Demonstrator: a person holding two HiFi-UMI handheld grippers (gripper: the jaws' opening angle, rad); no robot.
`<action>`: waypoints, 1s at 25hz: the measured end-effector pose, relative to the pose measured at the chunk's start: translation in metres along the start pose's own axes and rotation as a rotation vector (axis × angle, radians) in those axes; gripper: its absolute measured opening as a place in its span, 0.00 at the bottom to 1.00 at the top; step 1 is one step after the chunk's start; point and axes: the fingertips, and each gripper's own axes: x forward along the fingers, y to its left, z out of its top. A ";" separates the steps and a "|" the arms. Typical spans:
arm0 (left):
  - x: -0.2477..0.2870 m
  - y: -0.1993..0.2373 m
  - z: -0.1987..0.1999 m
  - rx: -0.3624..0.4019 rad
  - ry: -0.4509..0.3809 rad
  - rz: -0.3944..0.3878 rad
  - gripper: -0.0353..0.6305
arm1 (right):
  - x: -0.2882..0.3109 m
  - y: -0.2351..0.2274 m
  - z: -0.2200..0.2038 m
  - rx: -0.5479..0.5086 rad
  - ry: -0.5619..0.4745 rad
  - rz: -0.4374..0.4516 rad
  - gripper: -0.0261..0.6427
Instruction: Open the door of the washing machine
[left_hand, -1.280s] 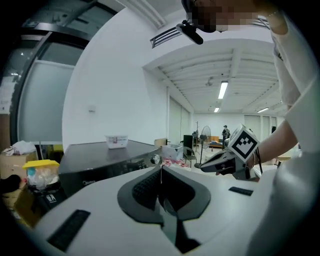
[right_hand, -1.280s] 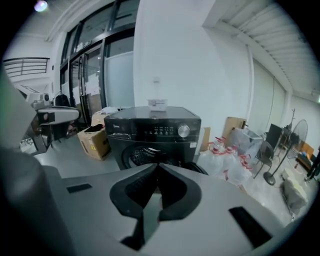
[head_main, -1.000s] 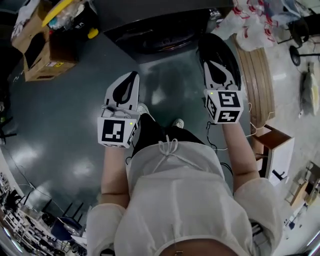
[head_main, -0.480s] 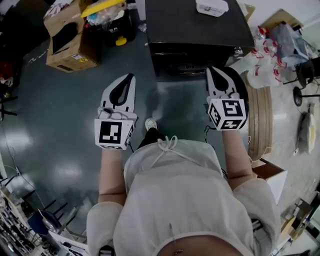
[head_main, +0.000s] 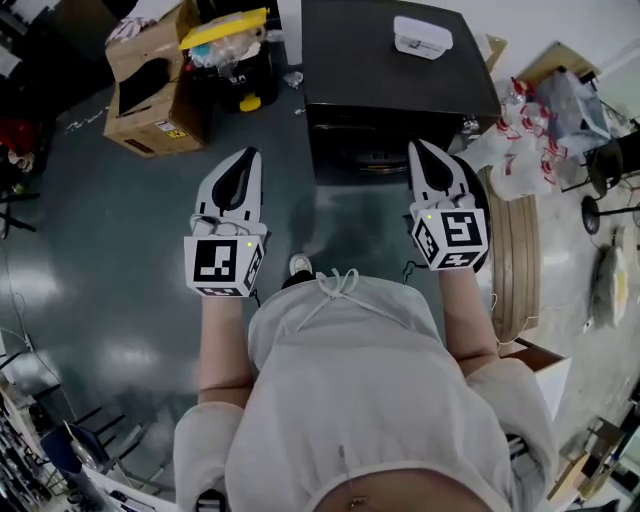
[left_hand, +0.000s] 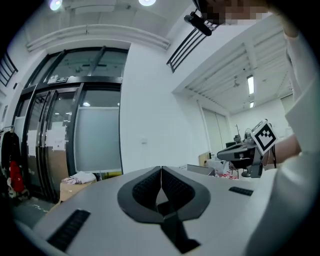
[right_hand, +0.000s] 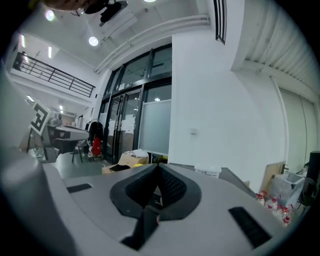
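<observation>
Standing on the dark floor (head_main: 90, 250), I hold both tools out before me, about level, with the washing machine (head_main: 400, 90) just ahead. It is a dark box near the top of the head view, and its front is turned to me. The door (head_main: 365, 158) on this front shows only as a dark curved edge, because I look at it from steeply above. I cannot tell more about it.

The left gripper (head_main: 250, 152) points at the floor left of the machine and touches nothing. Its fingers (left_hand: 150, 187) are pressed together and nothing is between them. The right gripper (head_main: 418, 145) has its tip near the right part of the machine's front, but I cannot tell if it touches. Its fingers (right_hand: 172, 187) are also pressed together and pinch nothing. Each tool carries its marker cube (head_main: 222, 265) close to my hand.

A small white container (head_main: 422, 35) lies on top of the machine. To the left of the machine stands an open cardboard box (head_main: 150, 100). On the right are plastic bags (head_main: 520, 150) and, beside my right arm, a curved wooden board (head_main: 515, 250).
</observation>
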 end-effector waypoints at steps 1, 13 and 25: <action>-0.002 -0.002 0.003 -0.002 0.001 0.002 0.09 | -0.004 -0.001 0.002 0.011 -0.004 0.005 0.05; -0.042 -0.062 -0.002 -0.007 0.036 -0.028 0.09 | -0.065 0.011 -0.007 0.024 0.001 0.056 0.04; -0.082 -0.114 -0.008 -0.014 0.047 -0.027 0.09 | -0.126 0.009 -0.025 0.011 0.021 0.051 0.04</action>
